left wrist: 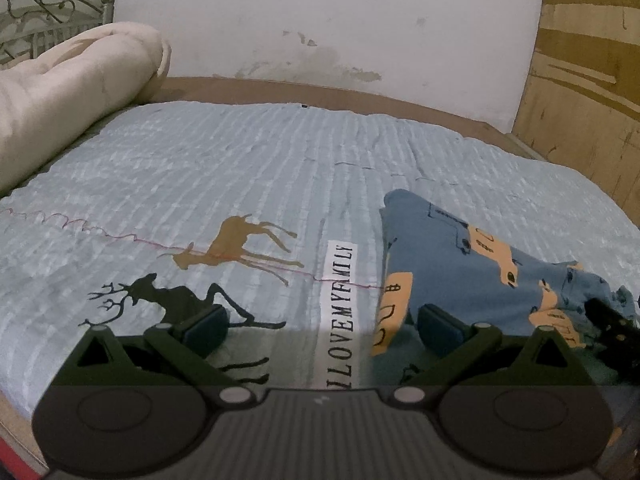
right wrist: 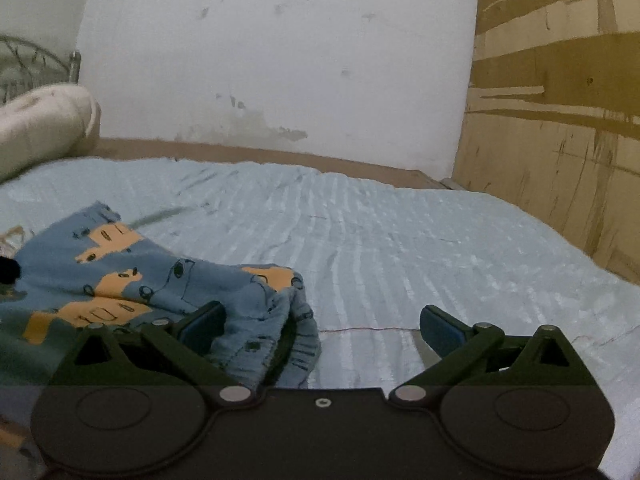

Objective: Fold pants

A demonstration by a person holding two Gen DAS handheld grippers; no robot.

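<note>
Blue pants (left wrist: 460, 264) with orange car prints lie crumpled on the light blue bedspread (left wrist: 240, 168). In the left wrist view they sit at the right, under my right finger pad. My left gripper (left wrist: 320, 322) is open and empty, low over the bed at the pants' left edge. In the right wrist view the pants (right wrist: 160, 284) lie at the left, their waistband (right wrist: 296, 344) between the fingers. My right gripper (right wrist: 322, 326) is open and empty above the waistband end. Its black tip (left wrist: 612, 320) shows at the right of the left wrist view.
A rolled cream quilt (left wrist: 68, 92) lies at the bed's far left by a metal headboard (left wrist: 36, 12). A white wall (left wrist: 320, 20) runs behind the bed and a wooden panel (right wrist: 560, 120) stands at the right. The bedspread has deer prints (left wrist: 240, 248) and a text strip (left wrist: 340, 312).
</note>
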